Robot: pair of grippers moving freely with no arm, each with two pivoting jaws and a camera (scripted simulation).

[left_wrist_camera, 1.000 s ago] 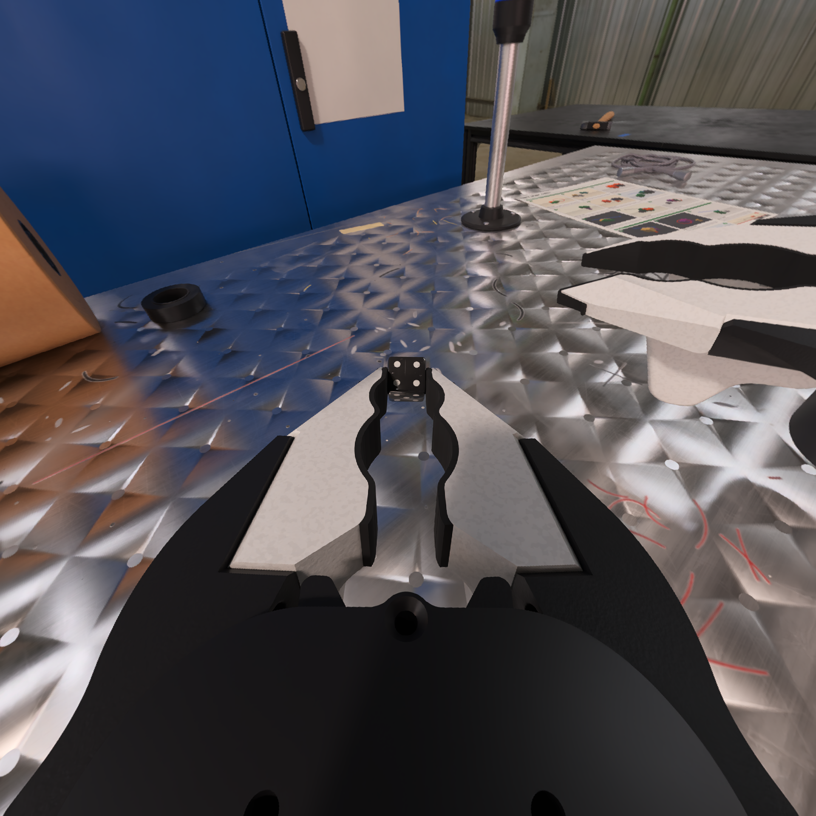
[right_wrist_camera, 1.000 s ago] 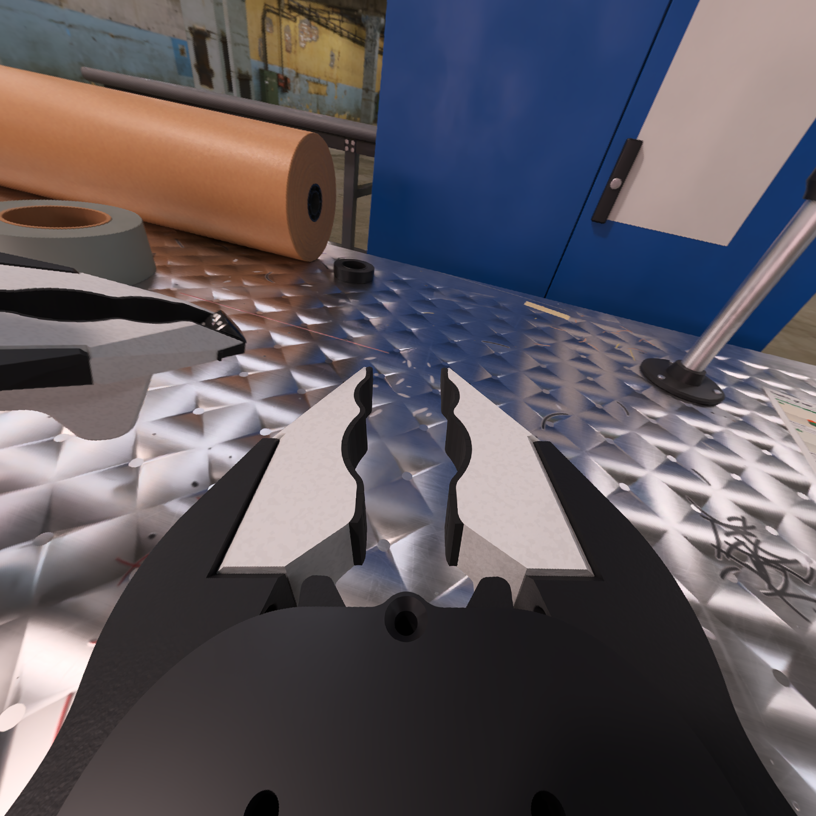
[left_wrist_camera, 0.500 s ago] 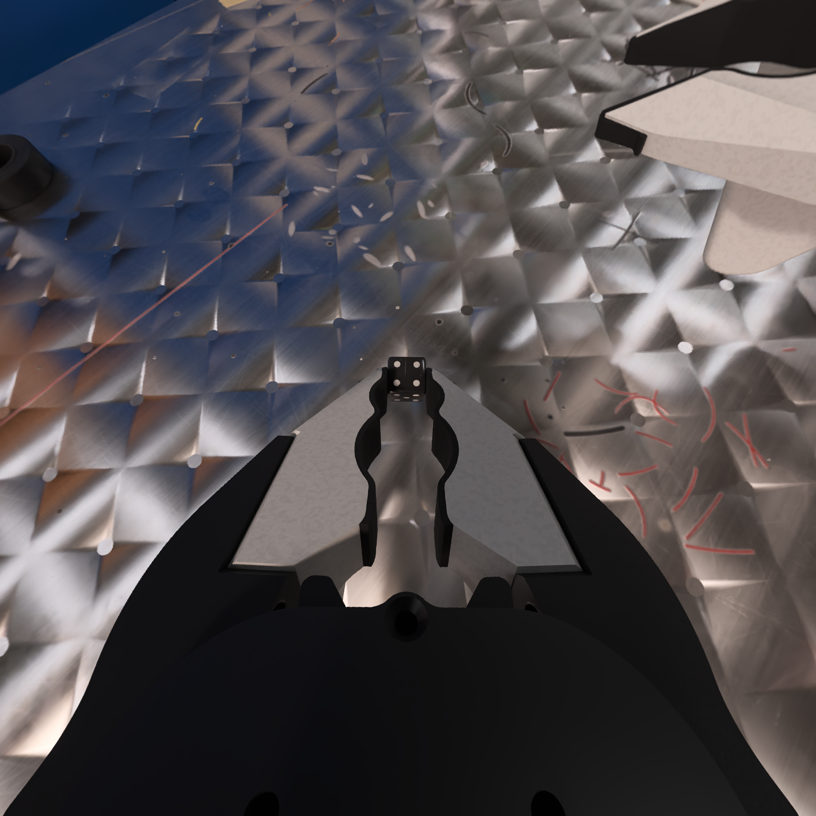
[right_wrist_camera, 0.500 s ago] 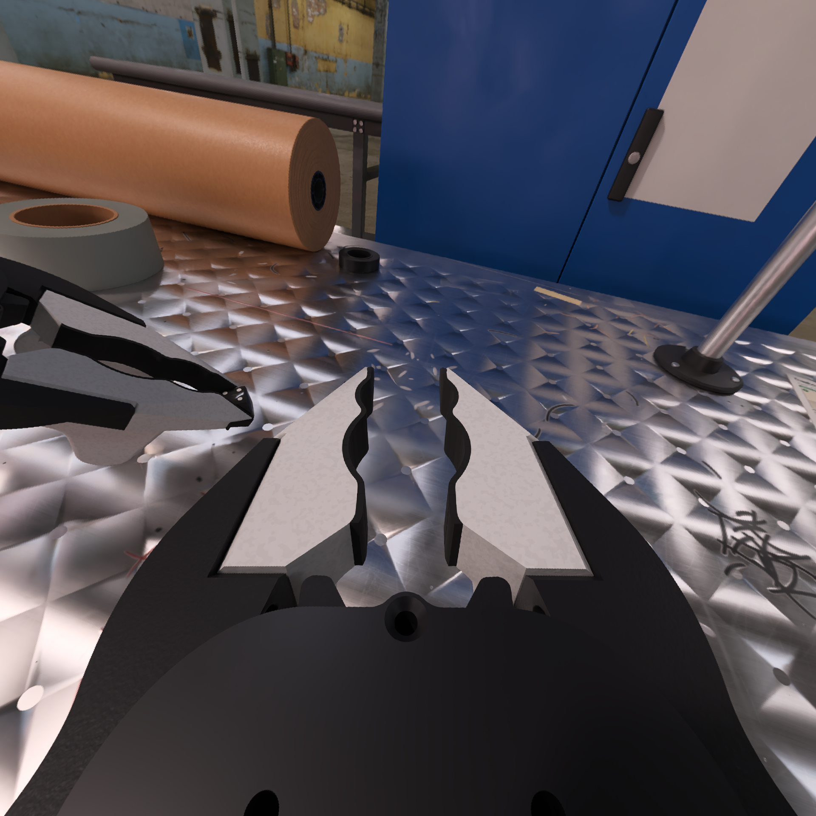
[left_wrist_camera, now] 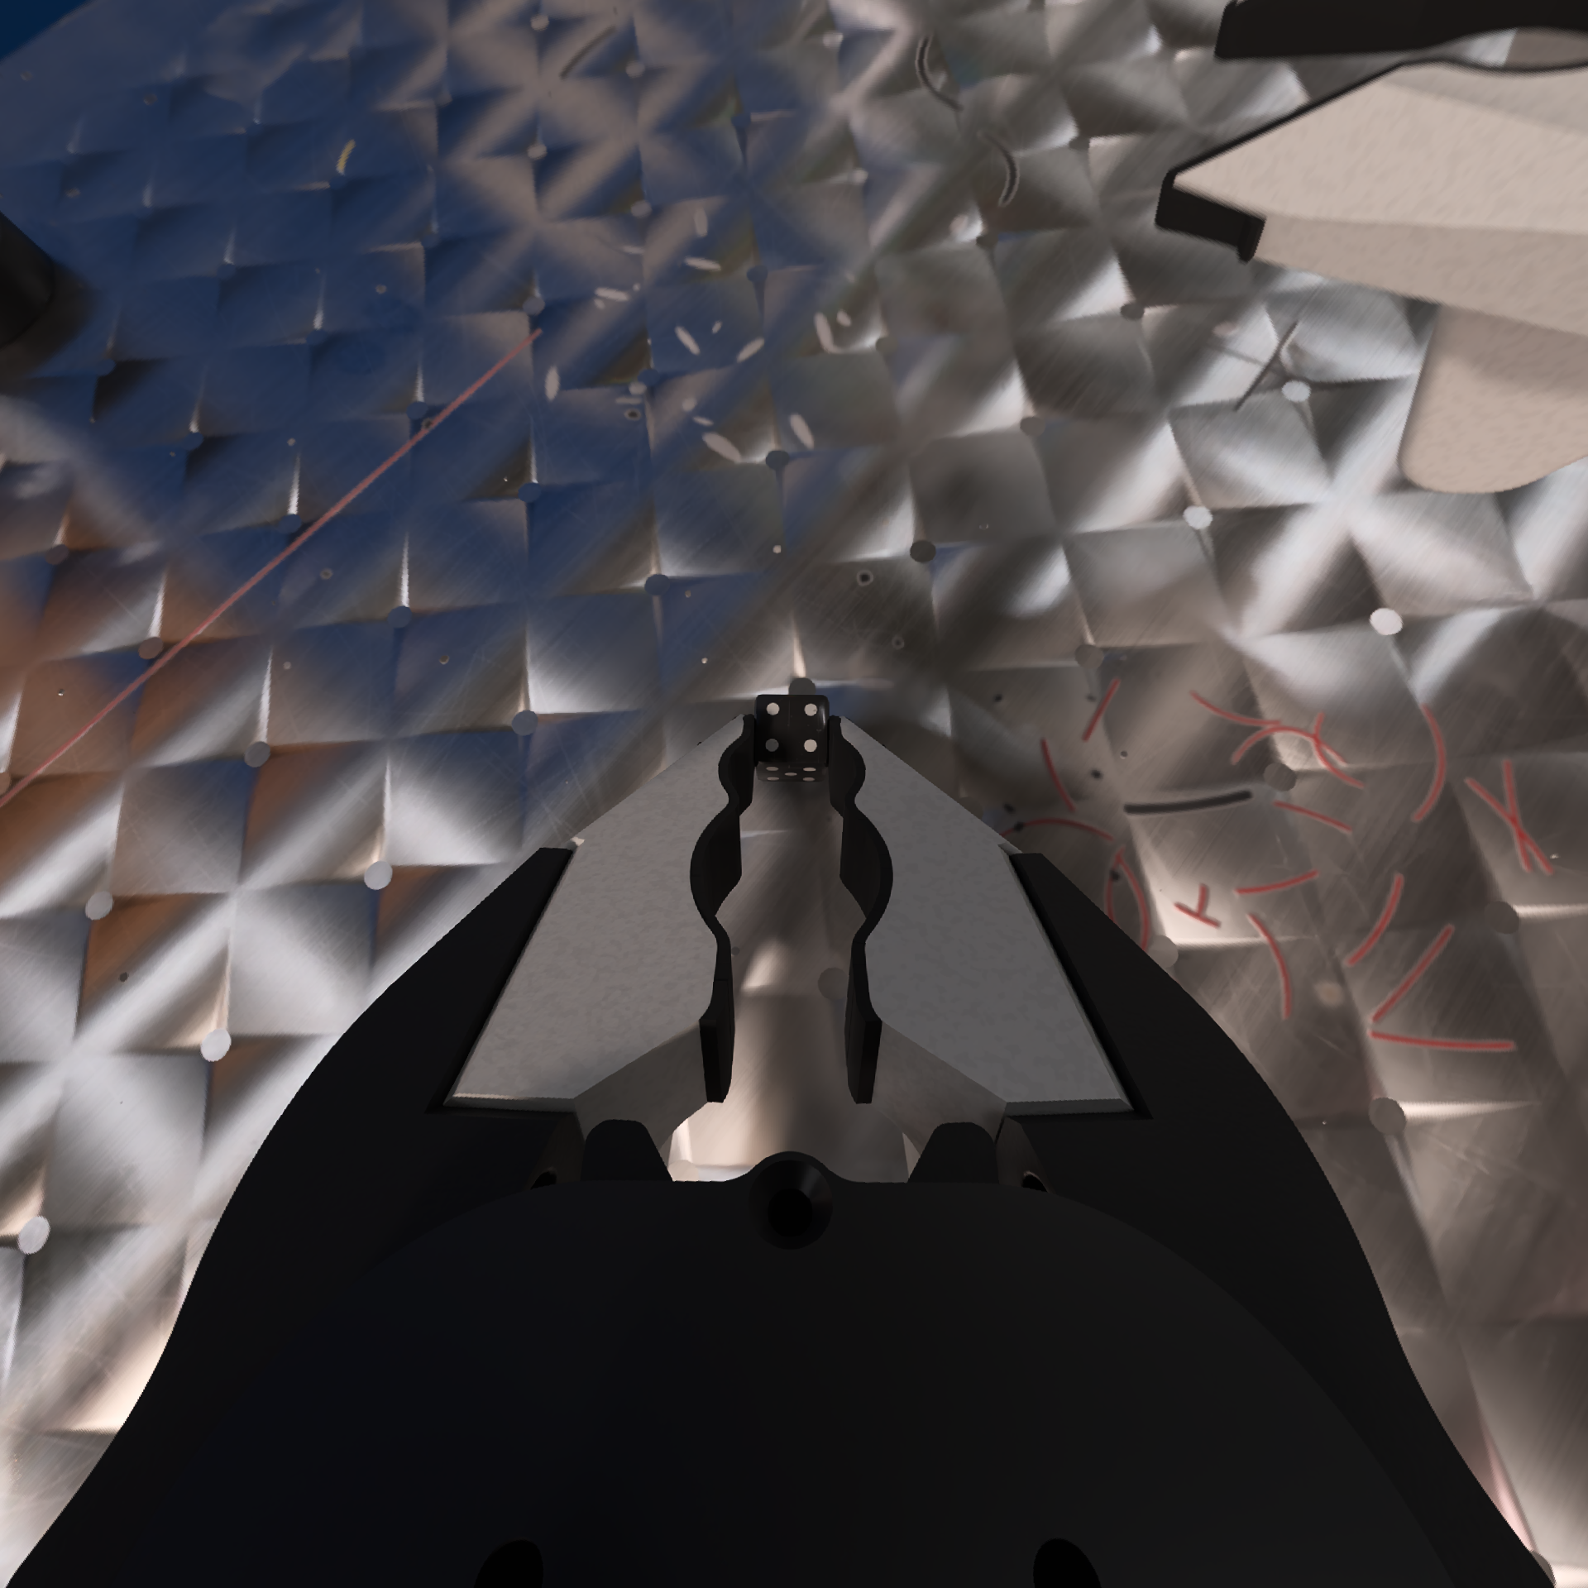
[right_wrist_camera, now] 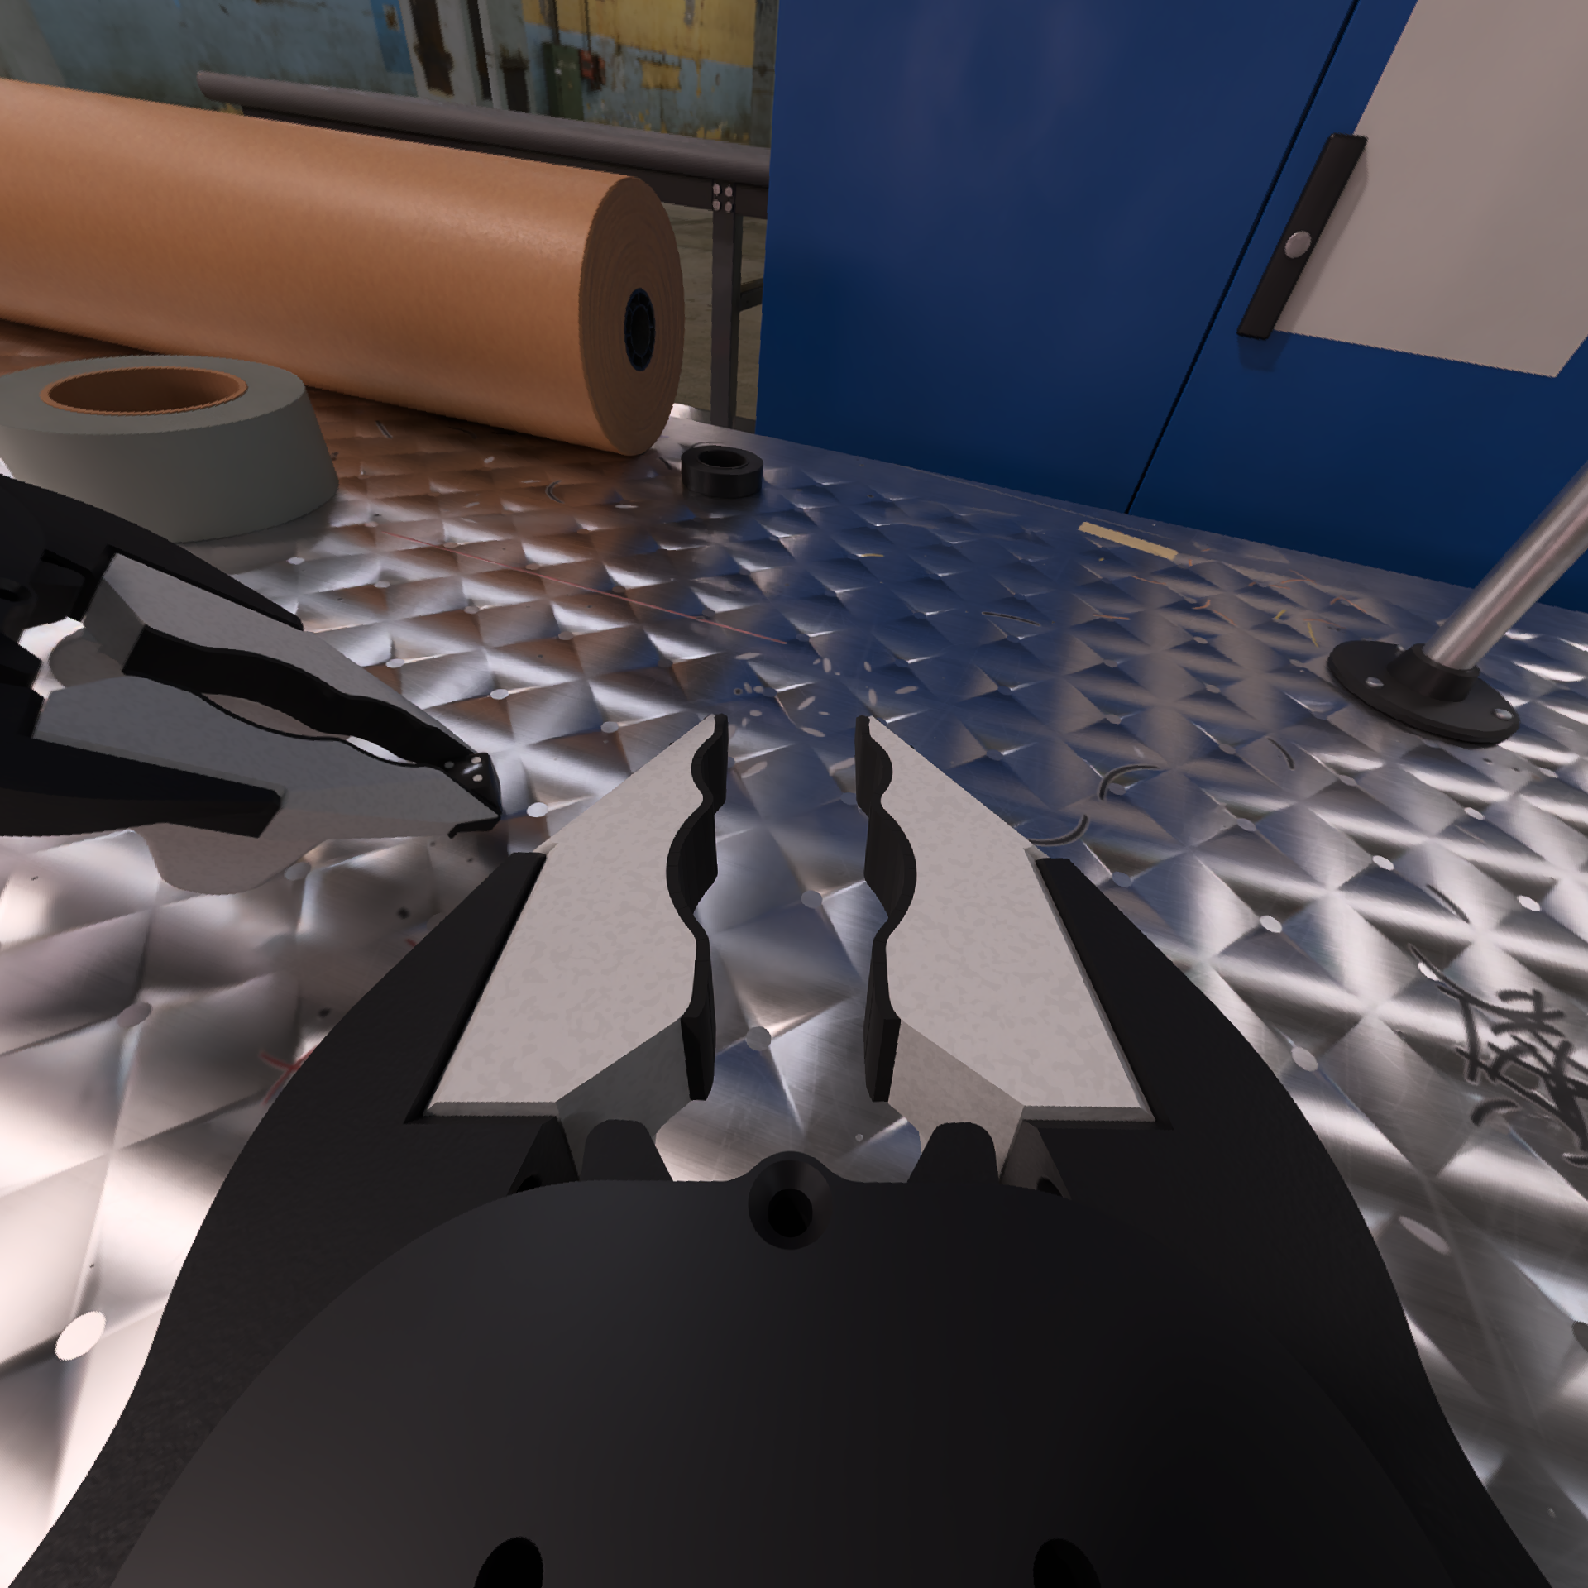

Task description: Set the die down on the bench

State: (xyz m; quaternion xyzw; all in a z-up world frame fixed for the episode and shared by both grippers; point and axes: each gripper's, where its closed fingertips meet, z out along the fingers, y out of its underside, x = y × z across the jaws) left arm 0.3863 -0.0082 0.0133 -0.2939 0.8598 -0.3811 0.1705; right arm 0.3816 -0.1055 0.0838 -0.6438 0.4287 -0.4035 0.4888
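The bench (right_wrist_camera: 1117, 825) under both grippers is bright metal with a glossy swirl-brushed finish, the die (left_wrist_camera: 791, 727) between the left gripper's (left_wrist_camera: 791, 756) matt black fingertips looks like glossy black plastic, and far ahead-left of the right gripper (right_wrist_camera: 791, 756) lies a matt brown paper roll (right_wrist_camera: 344, 284).

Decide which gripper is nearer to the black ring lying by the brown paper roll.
Left, probably. The left gripper, shut on the die, sits on the black ring's side of the bench; the right gripper hangs open farther from it.
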